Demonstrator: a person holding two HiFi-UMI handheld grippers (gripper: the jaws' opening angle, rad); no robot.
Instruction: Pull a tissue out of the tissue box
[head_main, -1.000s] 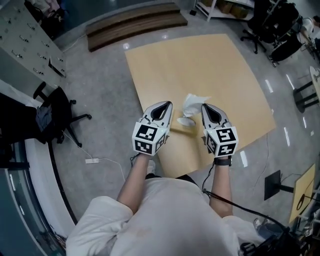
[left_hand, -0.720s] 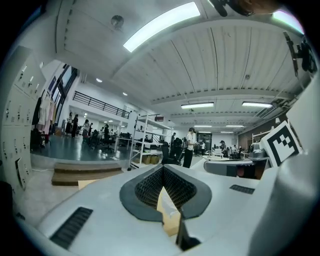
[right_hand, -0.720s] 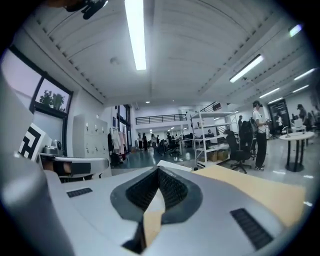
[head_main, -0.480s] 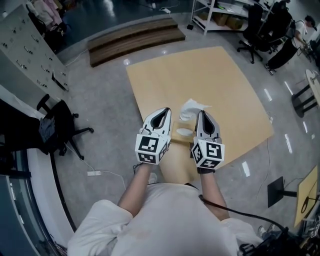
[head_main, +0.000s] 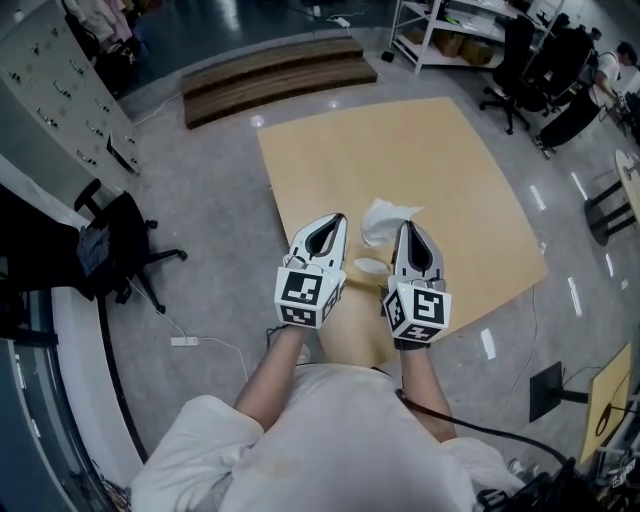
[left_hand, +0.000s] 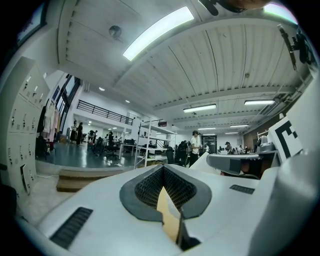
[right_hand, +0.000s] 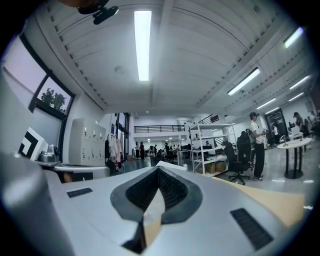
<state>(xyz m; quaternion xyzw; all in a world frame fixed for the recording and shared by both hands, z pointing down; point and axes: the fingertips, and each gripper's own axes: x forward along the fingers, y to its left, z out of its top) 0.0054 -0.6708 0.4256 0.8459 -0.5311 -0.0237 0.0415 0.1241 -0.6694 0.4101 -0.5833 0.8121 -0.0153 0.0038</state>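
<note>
In the head view a white tissue (head_main: 385, 217) stands crumpled out of the oval slot of a tan tissue box (head_main: 368, 268), which sits near the front edge of the light wooden table (head_main: 400, 150). My left gripper (head_main: 335, 222) is held level just left of the tissue, its jaws meeting at the tip with nothing in them. My right gripper (head_main: 406, 230) is close to the tissue's right side, also shut and empty. Both gripper views look out across the room over closed jaws, left gripper (left_hand: 162, 168) and right gripper (right_hand: 158, 169); tissue and box are hidden there.
A black office chair (head_main: 110, 240) stands on the grey floor to the left. Low wooden steps (head_main: 275, 75) lie beyond the table. A shelf rack (head_main: 450, 25) and more chairs (head_main: 540, 60) are at the back right. People stand far off in the room.
Both grippers have risen. The right one has also shifted left, closer to the tissue. Both stay shut, and the tissue stays in the box.
</note>
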